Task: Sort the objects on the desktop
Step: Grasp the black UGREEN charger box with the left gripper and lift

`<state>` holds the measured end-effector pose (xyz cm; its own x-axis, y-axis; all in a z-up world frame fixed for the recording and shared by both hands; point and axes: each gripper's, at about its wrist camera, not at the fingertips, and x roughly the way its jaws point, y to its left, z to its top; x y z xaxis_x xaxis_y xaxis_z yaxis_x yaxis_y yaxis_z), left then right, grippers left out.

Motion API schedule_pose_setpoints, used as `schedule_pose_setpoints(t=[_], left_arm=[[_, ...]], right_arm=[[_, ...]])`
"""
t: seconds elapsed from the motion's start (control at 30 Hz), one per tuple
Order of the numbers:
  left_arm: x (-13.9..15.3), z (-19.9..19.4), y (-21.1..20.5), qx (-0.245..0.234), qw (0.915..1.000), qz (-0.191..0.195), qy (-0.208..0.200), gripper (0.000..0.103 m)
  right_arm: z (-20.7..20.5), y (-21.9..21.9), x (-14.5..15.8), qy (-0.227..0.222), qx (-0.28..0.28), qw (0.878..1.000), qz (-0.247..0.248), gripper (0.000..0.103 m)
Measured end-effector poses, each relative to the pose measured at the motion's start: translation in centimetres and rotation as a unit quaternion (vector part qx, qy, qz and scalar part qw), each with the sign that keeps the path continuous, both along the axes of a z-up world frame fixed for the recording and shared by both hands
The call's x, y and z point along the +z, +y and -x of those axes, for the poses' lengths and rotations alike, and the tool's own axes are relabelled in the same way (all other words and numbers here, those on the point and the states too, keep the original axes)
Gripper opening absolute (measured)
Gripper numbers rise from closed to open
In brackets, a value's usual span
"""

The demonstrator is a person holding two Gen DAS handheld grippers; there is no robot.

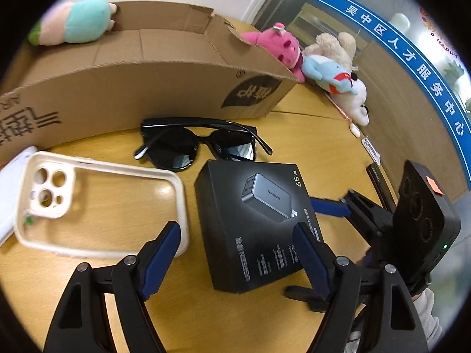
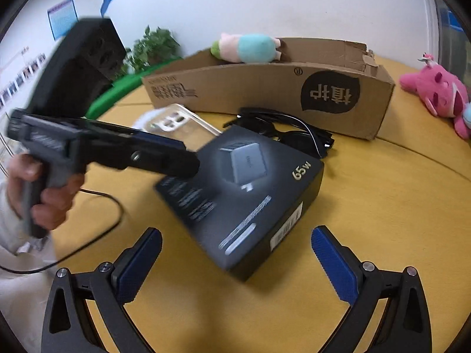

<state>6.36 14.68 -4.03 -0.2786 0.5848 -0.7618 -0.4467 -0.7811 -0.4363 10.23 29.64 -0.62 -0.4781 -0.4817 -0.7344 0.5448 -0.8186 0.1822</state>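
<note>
Charger box (image 2: 244, 197) on yellow table (image 2: 382, 220), cardboard carton (image 2: 265, 88) behind, left gripper (image 1: 235, 253) and right gripper (image 2: 235, 259) released

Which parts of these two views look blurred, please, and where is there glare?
Right wrist view: the left gripper crossing the frame and the phone case behind it are smeared, the charger box softer at its left. Left wrist view: mostly sharp; a bright glare spot on the table through the case.

in the right wrist view the left gripper (image 2: 188, 158) is smeared with motion blur and covers part of the phone case (image 2: 176, 120) and a corner of the charger box (image 2: 250, 194). the box's small print is unreadable. the sunglasses (image 2: 288, 132) sit partly behind the box. the pink plush (image 2: 438, 94) is cut by the frame edge.
</note>
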Motion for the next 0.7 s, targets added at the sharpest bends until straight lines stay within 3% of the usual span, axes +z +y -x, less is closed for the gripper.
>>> schedule_pose_setpoints(t=[0.1,0.23,0.37,0.53,0.7], left_arm=[[-1.0,0.7,0.6,-0.019,0.9995,-0.016,-0.020,0.062],[-1.1,0.8,0.5,-0.013,0.9995,-0.024,-0.015,0.062],[-0.6,0.4,0.3,-0.007,0.9997,-0.020,-0.007,0.061],[3.3,-0.4,-0.1,-0.002,0.9987,-0.033,0.039,0.061],[9.9,-0.3,-1.3,-0.002,0.9918,-0.061,0.112,0.062]], right_arm=[[1.2,-1.1,-0.8,-0.002,-0.009,1.000,-0.017,0.102],[1.8,-1.9,-1.3,-0.011,-0.019,0.999,-0.041,0.098],[1.2,-2.2,-0.7,0.000,-0.031,0.998,-0.052,0.087],[0.2,-2.9,1.9,0.035,-0.044,0.997,-0.055,0.086],[-0.1,-3.7,8.2,0.115,-0.051,0.990,-0.067,0.086]])
